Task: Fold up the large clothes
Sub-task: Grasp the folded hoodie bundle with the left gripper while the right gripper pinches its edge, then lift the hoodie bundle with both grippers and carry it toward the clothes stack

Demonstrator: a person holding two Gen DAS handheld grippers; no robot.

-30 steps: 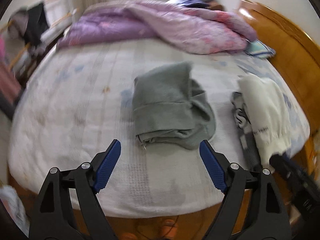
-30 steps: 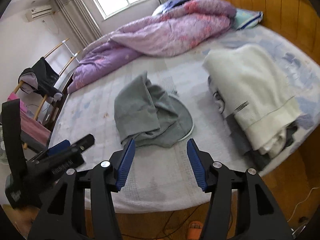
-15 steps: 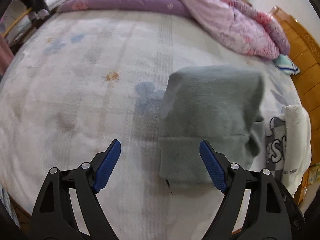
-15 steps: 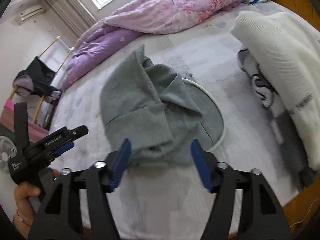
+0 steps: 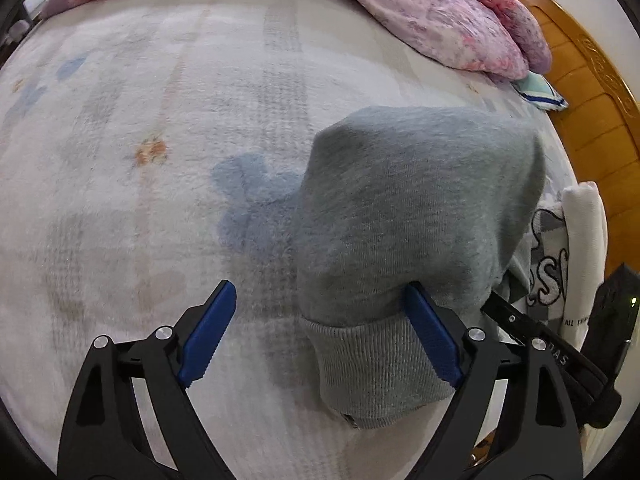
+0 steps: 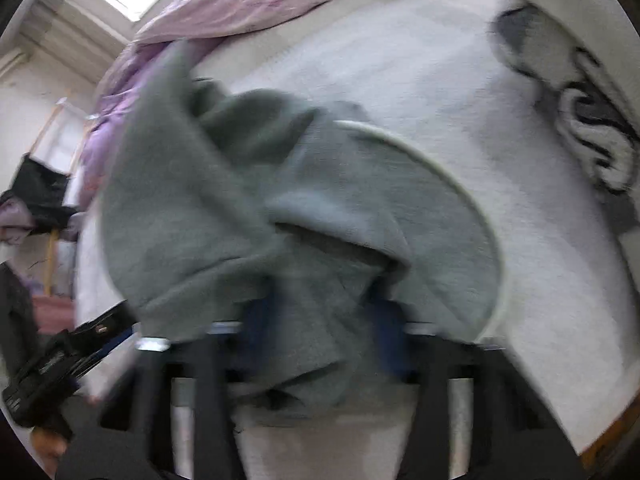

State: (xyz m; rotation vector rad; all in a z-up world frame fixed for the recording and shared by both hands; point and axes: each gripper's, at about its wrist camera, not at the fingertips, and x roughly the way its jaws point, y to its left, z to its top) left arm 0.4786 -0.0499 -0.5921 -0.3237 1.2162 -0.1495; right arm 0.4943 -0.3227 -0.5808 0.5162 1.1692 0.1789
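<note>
A grey sweatshirt [image 5: 408,216] lies bunched on the pale bed cover [image 5: 140,160], ribbed hem toward me. My left gripper [image 5: 320,332] is open, its right finger pad [image 5: 432,340] against the hem, its left pad [image 5: 208,328] over bare cover. In the blurred right wrist view the sweatshirt [image 6: 248,208] fills the middle and folds of it lie between the open fingers of my right gripper [image 6: 320,328]. The right gripper's body also shows at the right edge of the left wrist view [image 5: 560,352].
A purple-pink quilt [image 5: 420,4] lies across the far side of the bed. A wooden headboard [image 5: 592,92] runs along the right. Folded white and grey-patterned clothes [image 5: 576,248] are stacked right of the sweatshirt, also in the right wrist view [image 6: 580,96]. A clothes rack [image 6: 44,184] stands left.
Both grippers have moved forward and down onto the grey sweatshirt. The left one now touches the hem; the right one has pushed into the folds. Both stay open.
</note>
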